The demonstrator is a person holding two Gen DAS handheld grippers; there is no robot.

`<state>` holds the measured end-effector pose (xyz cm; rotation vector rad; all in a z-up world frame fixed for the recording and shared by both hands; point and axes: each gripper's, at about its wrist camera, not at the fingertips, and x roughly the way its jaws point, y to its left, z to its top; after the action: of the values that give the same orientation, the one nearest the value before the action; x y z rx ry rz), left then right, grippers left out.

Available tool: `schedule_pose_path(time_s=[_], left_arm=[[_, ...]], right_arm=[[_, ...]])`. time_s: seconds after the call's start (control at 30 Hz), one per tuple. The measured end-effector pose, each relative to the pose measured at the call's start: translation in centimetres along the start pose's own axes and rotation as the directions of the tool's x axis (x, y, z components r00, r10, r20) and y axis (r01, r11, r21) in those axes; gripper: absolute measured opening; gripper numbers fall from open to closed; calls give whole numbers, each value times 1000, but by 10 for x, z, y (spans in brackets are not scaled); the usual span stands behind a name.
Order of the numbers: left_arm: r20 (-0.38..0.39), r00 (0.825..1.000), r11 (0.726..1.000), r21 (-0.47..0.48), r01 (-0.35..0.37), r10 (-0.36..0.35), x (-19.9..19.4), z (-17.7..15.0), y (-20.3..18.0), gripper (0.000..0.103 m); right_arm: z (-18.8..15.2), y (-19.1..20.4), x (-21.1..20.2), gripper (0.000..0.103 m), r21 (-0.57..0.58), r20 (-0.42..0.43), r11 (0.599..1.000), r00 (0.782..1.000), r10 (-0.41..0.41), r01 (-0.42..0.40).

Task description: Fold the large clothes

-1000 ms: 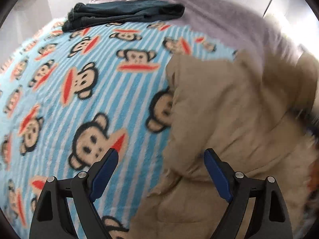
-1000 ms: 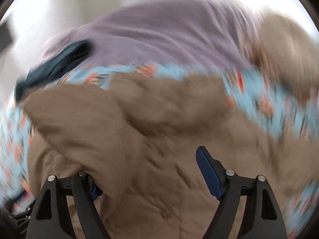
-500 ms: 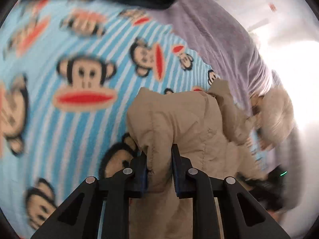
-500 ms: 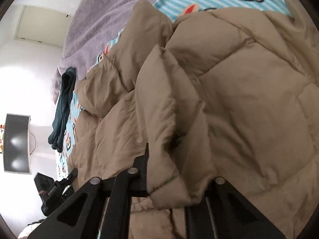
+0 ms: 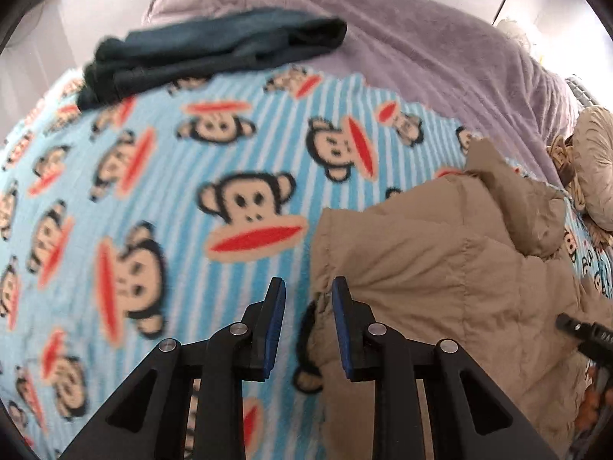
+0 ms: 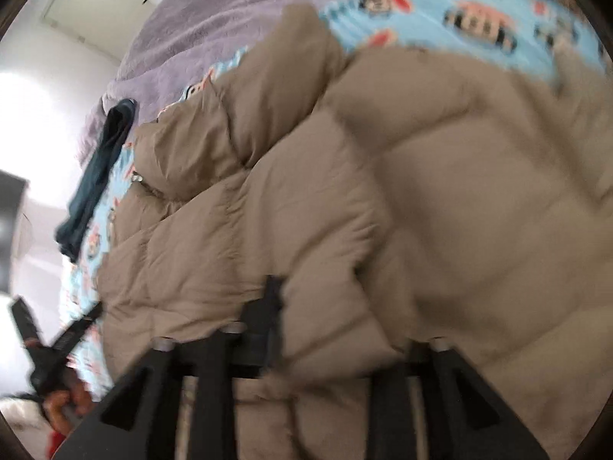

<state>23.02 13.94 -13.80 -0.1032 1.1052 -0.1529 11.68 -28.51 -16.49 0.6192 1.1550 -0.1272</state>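
Note:
A tan quilted puffer jacket (image 5: 452, 268) lies on a blue striped monkey-print blanket (image 5: 172, 199) on the bed; it fills the right wrist view (image 6: 383, 211). My left gripper (image 5: 308, 295) is open with a narrow gap and holds nothing; its right finger touches the jacket's left edge. My right gripper (image 6: 333, 306) has jacket fabric bunched between its fingers; the right finger is hidden under the fabric and the frame is blurred. The other gripper shows at the lower left of the right wrist view (image 6: 57, 341).
Folded dark teal trousers (image 5: 207, 50) lie at the far side of the blanket. A purple fleece cover (image 5: 440, 46) spreads behind them. A beige cushion (image 5: 594, 168) sits at the right edge. White walls and cupboards stand beyond the bed.
My left gripper has let go of the jacket edge it was shut on and opened slightly. The right gripper still holds bunched jacket fabric and has shifted over the jacket.

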Motion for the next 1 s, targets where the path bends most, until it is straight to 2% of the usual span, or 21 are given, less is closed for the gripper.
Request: schedule_pose_path(time_s=[0.03, 0.17, 0.2, 0.27, 0.33, 0.43, 0.53, 0.63, 0.7, 0.73, 0.87, 1.0], left_arm=[[14, 1000, 1000, 5, 8, -8, -9, 2, 1, 27], [35, 997, 997, 33, 74, -75, -32, 4, 1, 27], [28, 995, 994, 51, 94, -95, -34, 3, -3, 27], [10, 995, 991, 94, 93, -95, -30, -4, -15, 27], [-26, 998, 991, 121, 57, -55, -14, -12, -26, 27], [-60, 998, 992, 123, -3, 10, 13, -27, -32, 27], [-65, 997, 994, 107, -24, 31, 31, -38, -29, 27], [-57, 998, 993, 110, -32, 39, 35, -41, -27, 31], [-44, 994, 988, 127, -90, 96, 36, -42, -28, 53], [-41, 993, 986, 124, -108, 114, 35, -42, -26, 54], [-59, 993, 992, 68, -103, 107, 18, -36, -20, 54], [-36, 992, 990, 75, -120, 123, -7, -37, -29, 54]], right_arm=[[2, -2, -9, 53, -13, 20, 1000, 1000, -24, 24], [2, -18, -43, 52, 1, 98, 993, 988, -118, 118], [1, -21, -50, 39, 3, 115, 994, 987, -113, 113], [-1, -21, -57, 19, -23, 120, 996, 989, -85, 88], [-4, -14, -56, 19, -76, 107, 995, 993, -56, 64], [-7, -2, -39, 19, -137, 74, 989, 996, -55, 65], [-17, -11, -12, 18, -122, 2, 986, 994, -112, 112], [-25, -30, 0, 17, -62, -21, 994, 996, -87, 86], [-27, -32, -2, 17, -55, -27, 995, 996, -81, 79], [-27, -32, -3, 17, -59, -34, 995, 996, -81, 79], [-27, -33, -17, 18, -41, -48, 997, 997, -62, 60], [-32, -41, -37, 20, -11, -44, 999, 998, -39, 39]])
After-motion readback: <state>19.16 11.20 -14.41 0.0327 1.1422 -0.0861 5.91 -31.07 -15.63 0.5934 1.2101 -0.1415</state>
